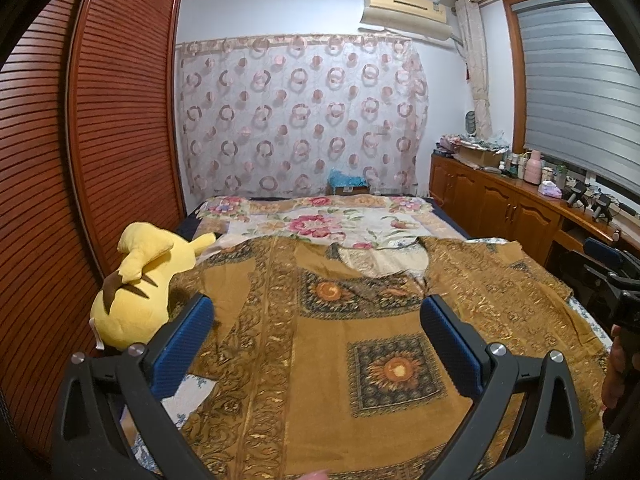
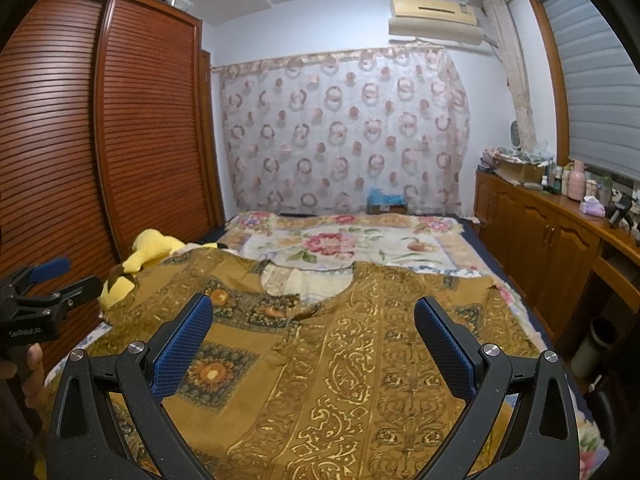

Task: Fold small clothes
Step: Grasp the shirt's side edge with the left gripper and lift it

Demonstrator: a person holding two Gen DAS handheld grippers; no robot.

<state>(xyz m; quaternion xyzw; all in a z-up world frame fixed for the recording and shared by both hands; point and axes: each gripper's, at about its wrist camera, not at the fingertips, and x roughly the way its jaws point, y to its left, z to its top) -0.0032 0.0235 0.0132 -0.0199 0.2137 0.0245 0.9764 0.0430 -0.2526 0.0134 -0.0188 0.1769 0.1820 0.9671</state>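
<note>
**Mei:** Bedroom, by the look of it: a bed [image 2: 472, 236] with a flowered cover, a slatted wardrobe [image 1: 120, 120] at nine o'clock, a circle-patterned curtain [image 1: 300, 120] at twelve, and a cabinet [image 2: 540, 240] full of bottles at three.

**Tom:** And the thing to be folded?

**Mei:** An ochre patterned top [image 1: 320, 340], spread flat across the near half of the bed, neckline [image 2: 308, 280] toward twelve o'clock, sleeves out toward nine and three. It sits right under both tools. A yellow plush toy [image 1: 136, 288] lies at ten o'clock, touching or just beside the left sleeve; I can't tell which.

**Tom:** Are the claws holding anything?

**Mei:** No. The left gripper [image 1: 316, 340] is spread wide with nothing between its blue pads [image 1: 184, 344], hovering above the cloth. The right gripper [image 2: 314, 340] is just as released and empty, above the middle of the garment.

**Tom:** So which step is this?

**Mei:** I'd judge the very start. The top looks laid out and smoothed, no fold made yet.

**Tom:** Next move?

**Mei:** Probably each tool drops to an edge, one near a shoulder, one near the hem on the same side, and pinches only the fabric, not the bedcover beneath. Then that side is carried toward the centre line. On the left, the toy crowds the sleeve, so the lift should clear it.
</note>
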